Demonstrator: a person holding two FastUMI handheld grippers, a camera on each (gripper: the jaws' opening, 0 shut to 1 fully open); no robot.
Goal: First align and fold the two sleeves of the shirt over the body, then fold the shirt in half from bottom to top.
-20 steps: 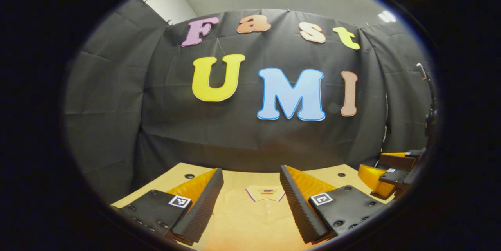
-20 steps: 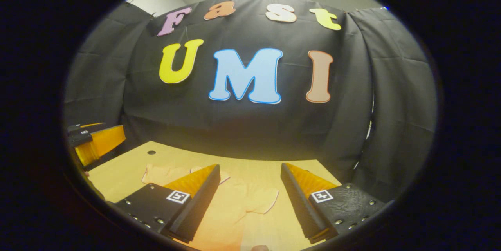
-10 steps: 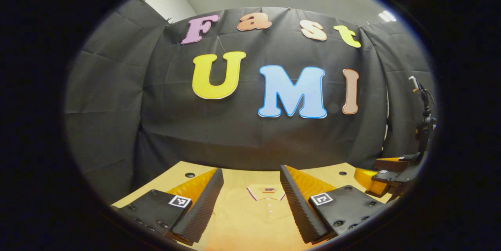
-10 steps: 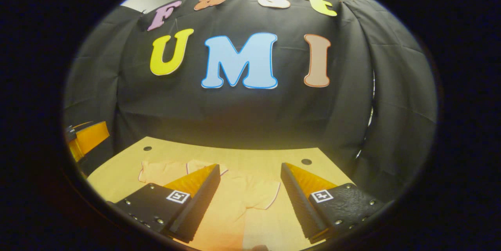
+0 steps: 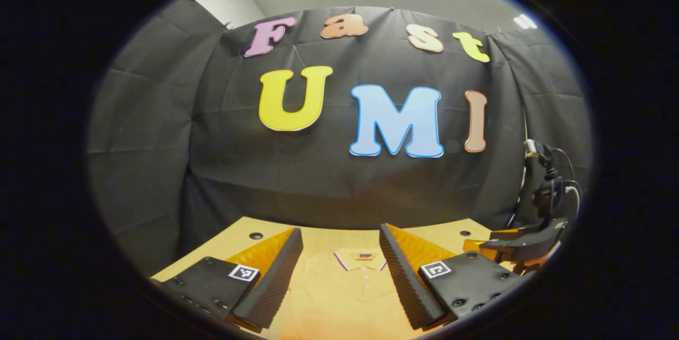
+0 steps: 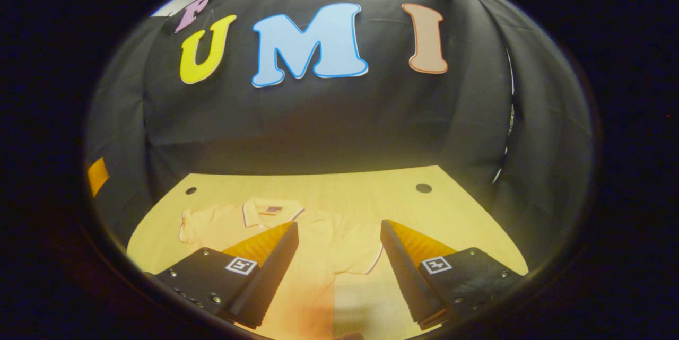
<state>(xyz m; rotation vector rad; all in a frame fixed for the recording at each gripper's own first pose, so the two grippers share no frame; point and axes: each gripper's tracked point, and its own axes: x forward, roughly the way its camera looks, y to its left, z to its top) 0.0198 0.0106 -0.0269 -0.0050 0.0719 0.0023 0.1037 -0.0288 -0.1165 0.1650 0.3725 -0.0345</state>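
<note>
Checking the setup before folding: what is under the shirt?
The shirt lies flat on a light wooden table, bare around it, with small dark holes. What the shirt covers cannot be seen.

Shirt (image 6: 318,244) partly hidden behind the right gripper (image 6: 339,234) fingers, hem cut off at the lower edge. In the left gripper view, sleeves covered by the left gripper (image 5: 341,236) fingers. Collar label (image 5: 364,256) too small to tell.
</note>
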